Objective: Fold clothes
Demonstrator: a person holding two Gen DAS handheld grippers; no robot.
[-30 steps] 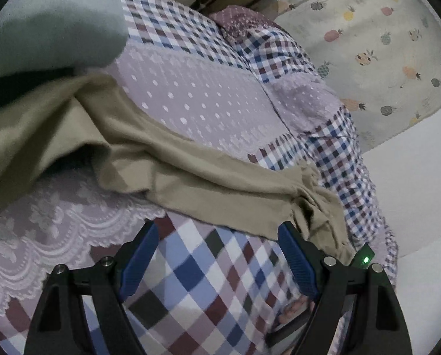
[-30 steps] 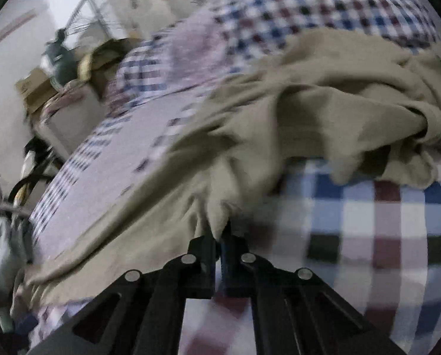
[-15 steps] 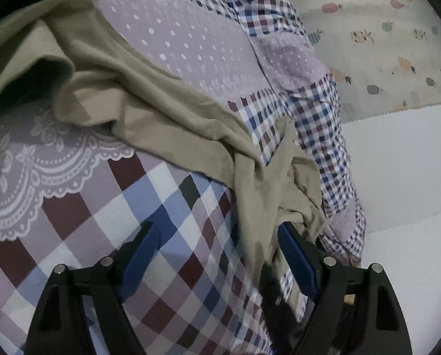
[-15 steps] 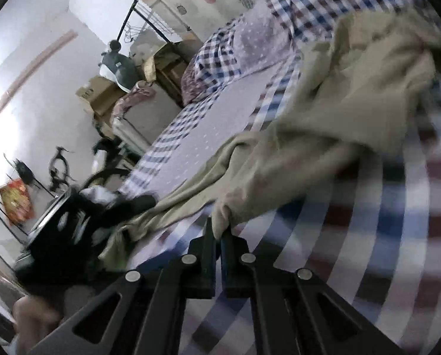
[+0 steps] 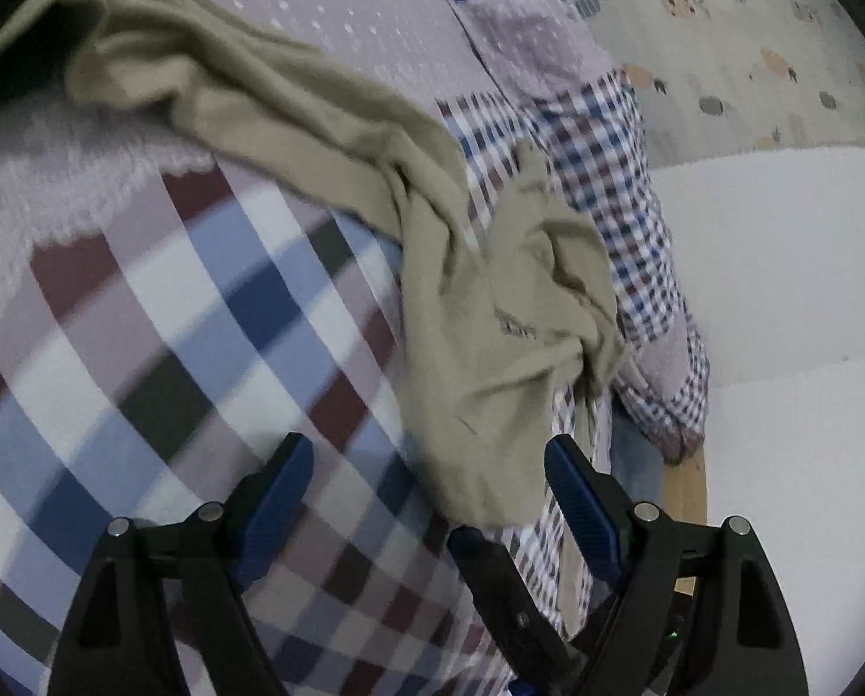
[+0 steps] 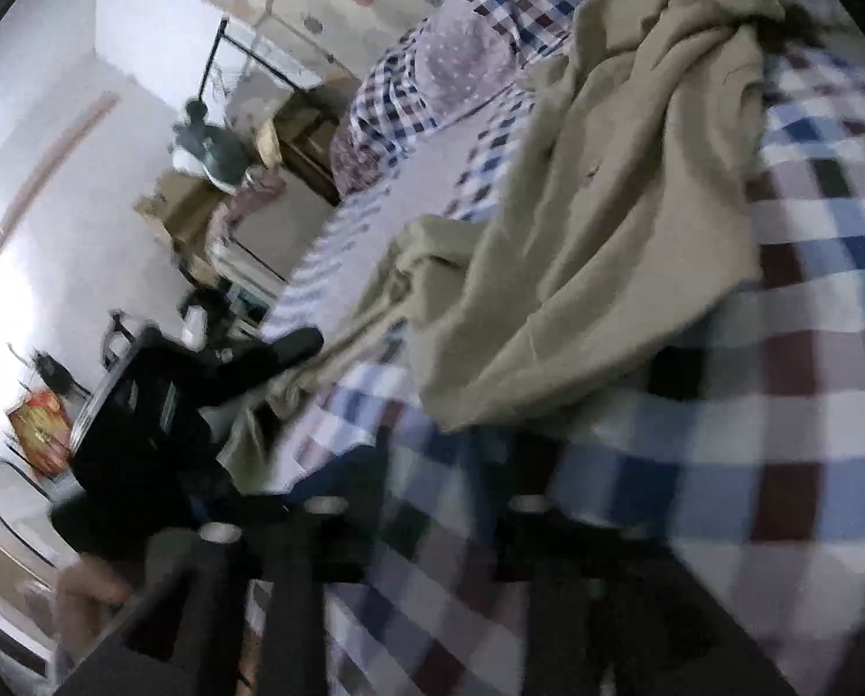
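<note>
Both tongs parted, empty: left tongs (image 5: 426,481), right tongs (image 6: 449,464); khaki garment (image 5: 478,313) overhangs bed edge (image 5: 673,383).

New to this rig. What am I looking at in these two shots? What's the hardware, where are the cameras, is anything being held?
There is no robot arm. A person holds a hand-held two-finger gripper in each hand, and each gripper has a fisheye camera looking forward along its fingers. That is why the views are round and warped.

The left wrist view shows the left gripper, whose blue-padded fingers are spread open. The right wrist view shows the right gripper. It is motion-blurred, but its fingers appear apart, with checked cloth visible between them.

The surface is a bed with a checked bedspread. A crumpled khaki garment lies across it, and one end sits just ahead of the left fingers. Neither gripper seems to be pinching anything.
</note>
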